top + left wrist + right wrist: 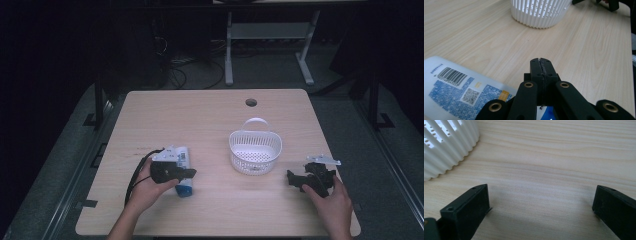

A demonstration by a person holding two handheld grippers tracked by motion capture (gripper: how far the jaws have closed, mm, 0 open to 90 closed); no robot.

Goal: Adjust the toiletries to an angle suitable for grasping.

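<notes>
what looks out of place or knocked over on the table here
One thing: the white bottle with the blue label lies flat on its side on the table, beside the left gripper, whose jaws are shut and empty. The white basket stands upright. Nothing looks spilled or damaged.

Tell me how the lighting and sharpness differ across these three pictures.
High view: the table is lit, the room behind nearly black. Left gripper view: even light, bottle label and basket fairly crisp, the near black links soft. Right gripper view: soft shadow on the wood between the open jaws, wood grain slightly blurred.
</notes>
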